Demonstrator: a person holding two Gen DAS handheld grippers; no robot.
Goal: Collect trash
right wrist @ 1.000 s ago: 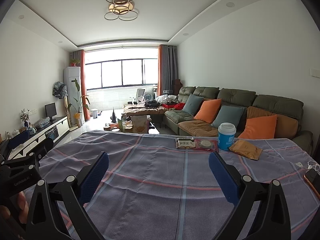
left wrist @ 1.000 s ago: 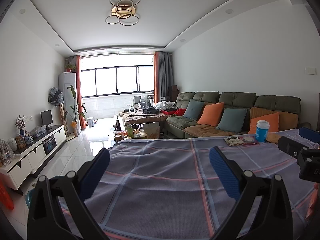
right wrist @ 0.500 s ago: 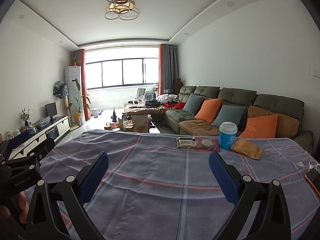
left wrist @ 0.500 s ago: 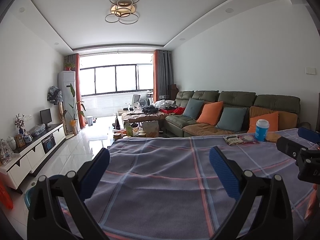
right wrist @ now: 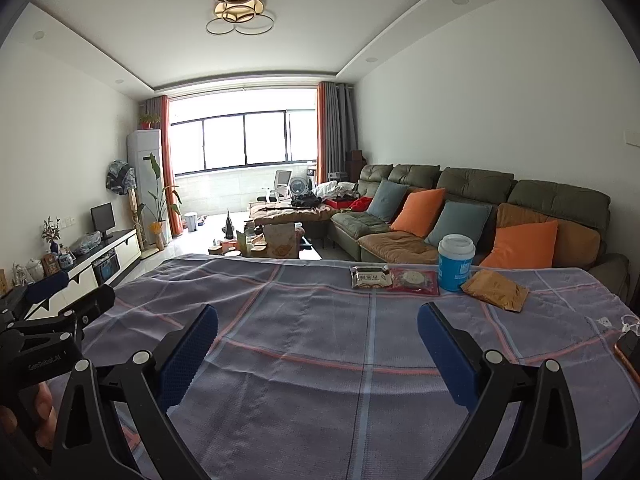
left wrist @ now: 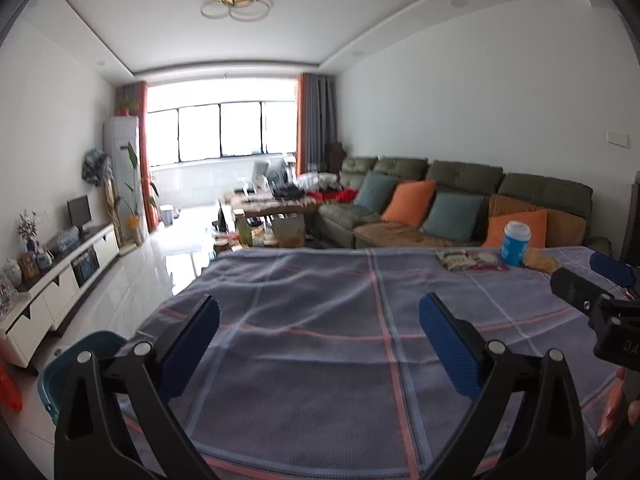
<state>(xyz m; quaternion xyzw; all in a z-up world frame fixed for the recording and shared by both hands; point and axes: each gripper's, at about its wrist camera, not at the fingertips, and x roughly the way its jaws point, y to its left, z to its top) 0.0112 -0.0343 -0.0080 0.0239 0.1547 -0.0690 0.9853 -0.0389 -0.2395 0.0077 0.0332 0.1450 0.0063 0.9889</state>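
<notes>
Trash lies at the table's far right: a blue paper cup [right wrist: 456, 264] with a white lid, a green snack packet [right wrist: 370, 277], a red packet [right wrist: 414, 281] and a crumpled brown wrapper [right wrist: 496, 290]. In the left wrist view the cup [left wrist: 515, 243] and packets [left wrist: 468, 260] sit far right. My right gripper [right wrist: 318, 354] is open over the checked cloth, well short of the trash. My left gripper [left wrist: 320, 348] is open too, nothing between its fingers. Each gripper shows at the edge of the other's view.
A grey-blue checked tablecloth [right wrist: 320, 340] covers the table. A teal bin [left wrist: 80, 364] stands on the floor at the table's left. A phone [right wrist: 628, 348] and white cable lie at the right edge. Behind are a sofa [right wrist: 480, 216] with cushions and a cluttered coffee table [right wrist: 276, 236].
The left wrist view has dipped slightly, showing more of the table and the teal bin. The right gripper has barely moved. Both stay open.
</notes>
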